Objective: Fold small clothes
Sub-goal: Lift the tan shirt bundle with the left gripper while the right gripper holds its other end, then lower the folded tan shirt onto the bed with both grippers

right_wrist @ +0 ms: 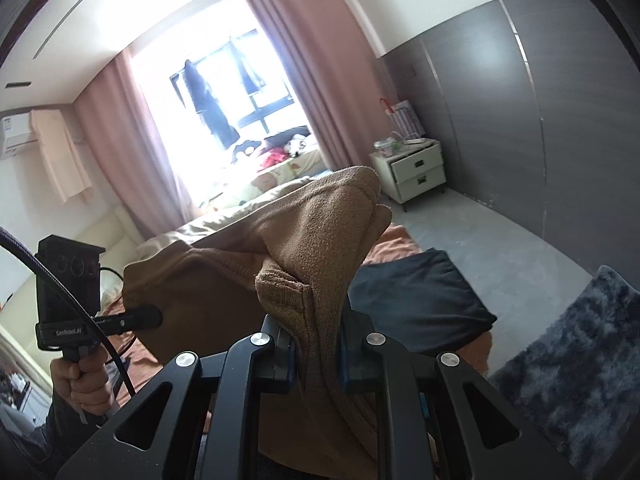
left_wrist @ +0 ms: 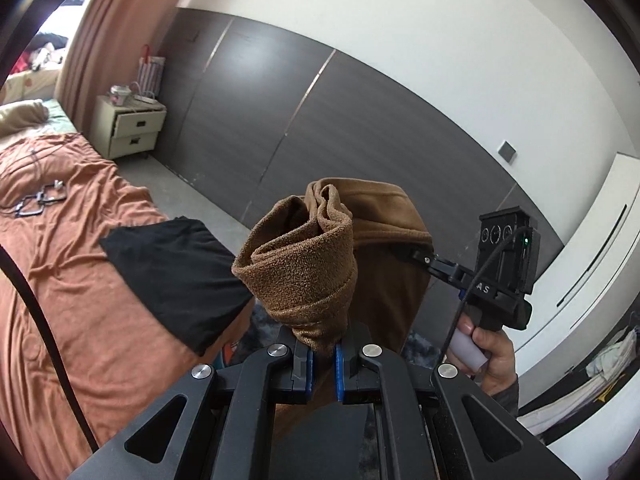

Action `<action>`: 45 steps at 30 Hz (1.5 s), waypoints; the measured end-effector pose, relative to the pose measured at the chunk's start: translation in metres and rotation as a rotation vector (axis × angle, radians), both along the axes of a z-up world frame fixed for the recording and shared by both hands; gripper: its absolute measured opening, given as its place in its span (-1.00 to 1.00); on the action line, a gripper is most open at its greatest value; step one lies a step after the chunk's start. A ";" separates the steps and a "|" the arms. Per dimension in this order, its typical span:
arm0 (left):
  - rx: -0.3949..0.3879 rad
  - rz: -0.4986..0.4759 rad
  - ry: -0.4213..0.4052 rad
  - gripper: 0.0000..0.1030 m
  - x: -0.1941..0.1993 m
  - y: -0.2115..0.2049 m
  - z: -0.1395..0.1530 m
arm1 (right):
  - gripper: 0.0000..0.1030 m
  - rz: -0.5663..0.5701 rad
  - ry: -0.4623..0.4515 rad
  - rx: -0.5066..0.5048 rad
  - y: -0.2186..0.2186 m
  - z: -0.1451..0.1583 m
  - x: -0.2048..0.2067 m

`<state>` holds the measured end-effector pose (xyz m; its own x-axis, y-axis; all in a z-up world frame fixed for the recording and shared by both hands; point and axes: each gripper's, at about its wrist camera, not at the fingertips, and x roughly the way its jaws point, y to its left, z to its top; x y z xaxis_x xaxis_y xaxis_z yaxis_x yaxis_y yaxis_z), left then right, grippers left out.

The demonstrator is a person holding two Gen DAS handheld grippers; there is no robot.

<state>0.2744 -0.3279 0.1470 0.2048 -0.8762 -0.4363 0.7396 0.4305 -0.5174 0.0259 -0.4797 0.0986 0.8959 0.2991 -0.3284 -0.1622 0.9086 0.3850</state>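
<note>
A brown fleece garment [left_wrist: 304, 264] hangs in the air between both grippers, above the bed's edge. In the left wrist view my left gripper [left_wrist: 322, 354] is shut on a bunched corner of it. My right gripper [left_wrist: 402, 253] bites into the cloth's far side, with a hand [left_wrist: 494, 354] on its handle. In the right wrist view the right gripper [right_wrist: 318, 360] is shut on another folded edge of the brown garment [right_wrist: 312, 240]. There the left gripper [right_wrist: 154, 316] pinches the cloth at the left. A folded black garment [left_wrist: 180, 276] [right_wrist: 416, 292] lies on the bed below.
The bed has a rumpled orange sheet [left_wrist: 80, 300] with several hangers [left_wrist: 40, 200] lying on it. A cream nightstand [left_wrist: 128, 124] [right_wrist: 418, 170] stands by the dark wall panels. A grey shaggy rug [right_wrist: 572, 360] covers the floor beside the bed. Curtains [right_wrist: 304, 60] frame a bright window.
</note>
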 end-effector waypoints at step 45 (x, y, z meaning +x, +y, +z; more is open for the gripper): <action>0.094 0.063 0.194 -0.86 0.296 -0.057 -0.172 | -0.77 -0.246 0.252 -0.127 0.140 -0.036 0.146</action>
